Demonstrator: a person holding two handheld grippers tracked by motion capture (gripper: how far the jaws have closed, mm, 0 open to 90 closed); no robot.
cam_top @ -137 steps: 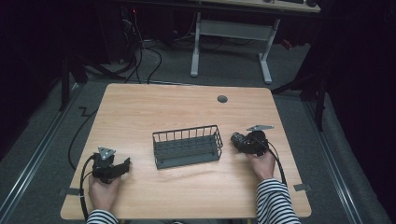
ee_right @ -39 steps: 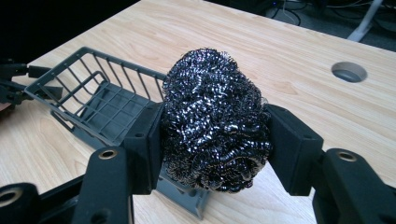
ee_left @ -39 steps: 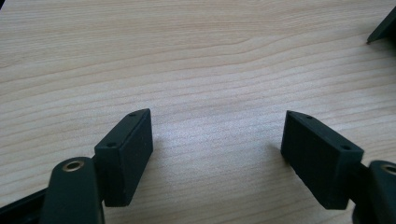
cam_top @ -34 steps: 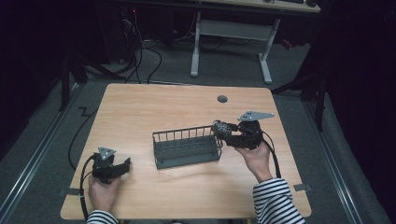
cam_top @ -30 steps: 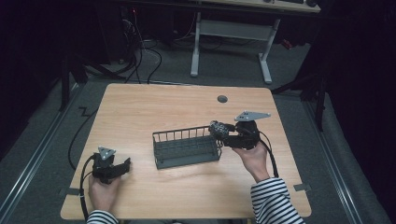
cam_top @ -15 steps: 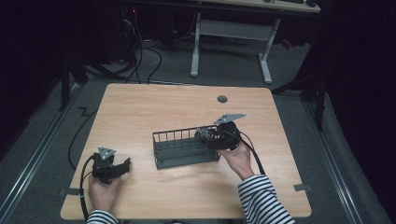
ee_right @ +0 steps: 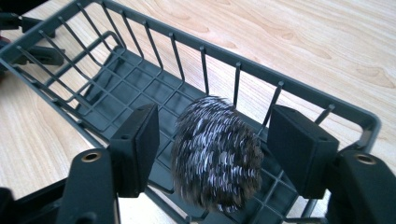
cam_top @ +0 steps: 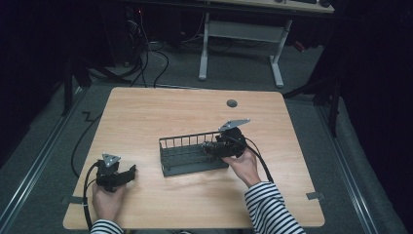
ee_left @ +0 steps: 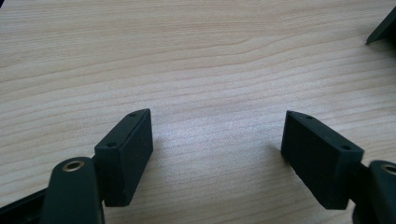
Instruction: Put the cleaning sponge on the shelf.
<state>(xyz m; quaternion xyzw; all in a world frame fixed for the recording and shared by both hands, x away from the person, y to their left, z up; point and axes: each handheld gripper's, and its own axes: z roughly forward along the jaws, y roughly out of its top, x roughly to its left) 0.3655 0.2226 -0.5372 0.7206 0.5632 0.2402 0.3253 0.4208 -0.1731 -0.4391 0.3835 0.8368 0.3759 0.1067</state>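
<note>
Lower centre of the right gripper view, a blurred steel scouring ball [ee_right: 215,154] sits between the wide right tongs [ee_right: 212,149] over the wire basket [ee_right: 140,84], likely light, springy, graspable across its middle; left tongs [ee_left: 217,156] wide on worktop [ee_left: 187,56].

Dark grey wire basket [ee_right: 140,70], long and rectangular, stands upright mid-table with a grid floor. Inside its near end: a round, dark fuzzy ball with whitish flecks [ee_right: 216,151], blurred in the right gripper view, between the spread jaws, touching neither.
</note>
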